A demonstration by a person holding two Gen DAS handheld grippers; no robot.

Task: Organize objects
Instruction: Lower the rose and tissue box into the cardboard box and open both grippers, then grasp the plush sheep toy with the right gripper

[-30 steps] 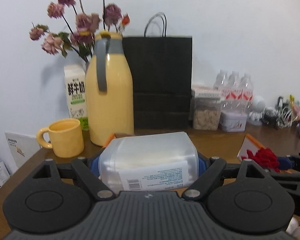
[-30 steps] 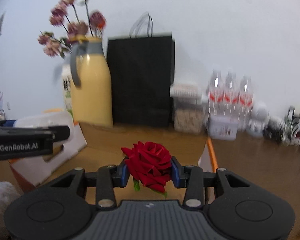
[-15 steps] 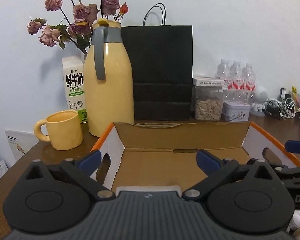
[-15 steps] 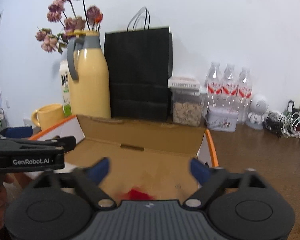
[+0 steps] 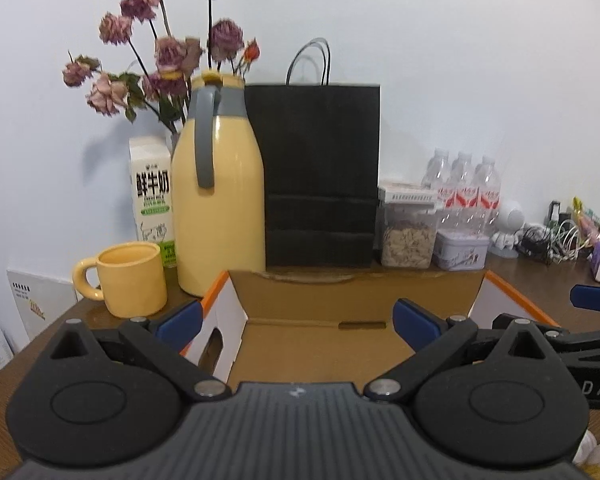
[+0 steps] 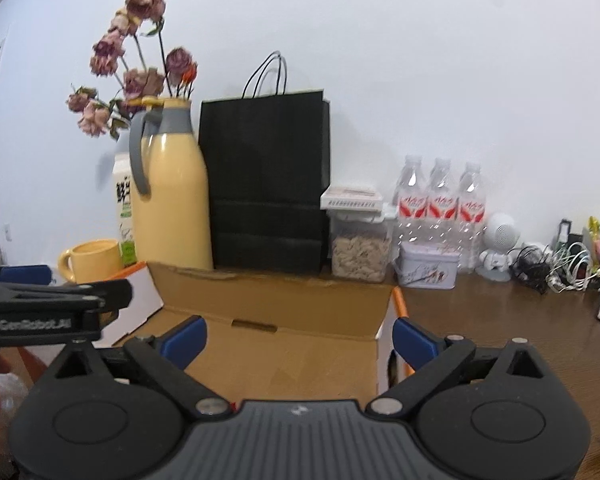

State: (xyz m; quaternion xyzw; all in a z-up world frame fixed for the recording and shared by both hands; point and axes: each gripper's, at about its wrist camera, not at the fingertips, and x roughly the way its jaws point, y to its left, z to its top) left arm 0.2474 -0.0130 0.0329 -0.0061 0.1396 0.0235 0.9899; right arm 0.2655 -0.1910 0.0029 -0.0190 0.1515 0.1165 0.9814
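Gone from both grips: a second ago a clear plastic tub sat between the left fingers and a red rose between the right ones; now nothing between either pair. Left gripper (image 5: 296,318) spread wide; right gripper (image 6: 298,334) wide too, jaws having just been opening, empty. Probably both items dropped into the open cardboard box (image 5: 328,344) directly below and ahead, though neither tub nor rose visible now, hidden under the gripper bodies if there at all. Judged as two placements done, hands free for the next pick.

Box floor as far as visible: bare brown card, flaps standing open, orange-edged white sides. On the table (image 6: 500,320) behind the box: yellow mug (image 5: 128,278), contents not visible; tall yellow jug (image 5: 220,208) closed by a grey lid; milk carton (image 5: 152,200) shut; black paper bag (image 5: 320,176) upright, inside unseen; clear lidded jar (image 5: 408,236) part-filled with pale seeds or flakes; small tin (image 5: 462,250) closed; three water bottles (image 5: 464,192) behind it.
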